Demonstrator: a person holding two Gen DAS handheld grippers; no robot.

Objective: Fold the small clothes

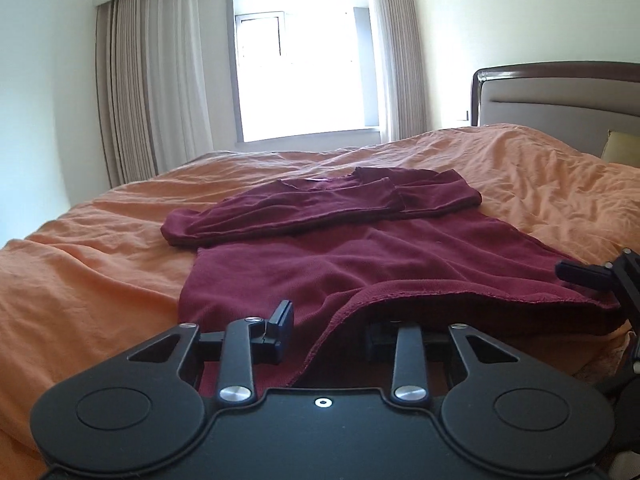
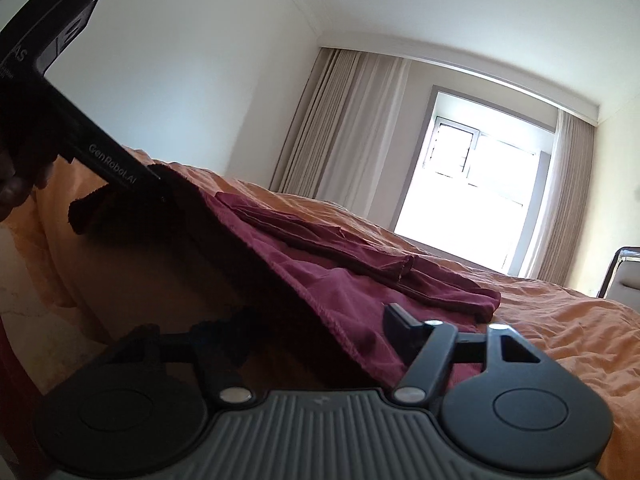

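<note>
Shirt hem lies between both tools' fingers.

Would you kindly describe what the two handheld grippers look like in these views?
The left gripper is matte black, with two round discs, slotted arms, silver pivot screws and blocky black fingers. The right gripper is the same build, but its centre plate is ribbed grey. In the right wrist view the left one's side carries white "GenRobot.AI" lettering.

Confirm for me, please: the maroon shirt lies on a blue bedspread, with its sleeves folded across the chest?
Not quite: the bedspread is orange, not blue, as the left wrist view shows. The maroon shirt does lie on it with its sleeves folded across the chest.
</note>
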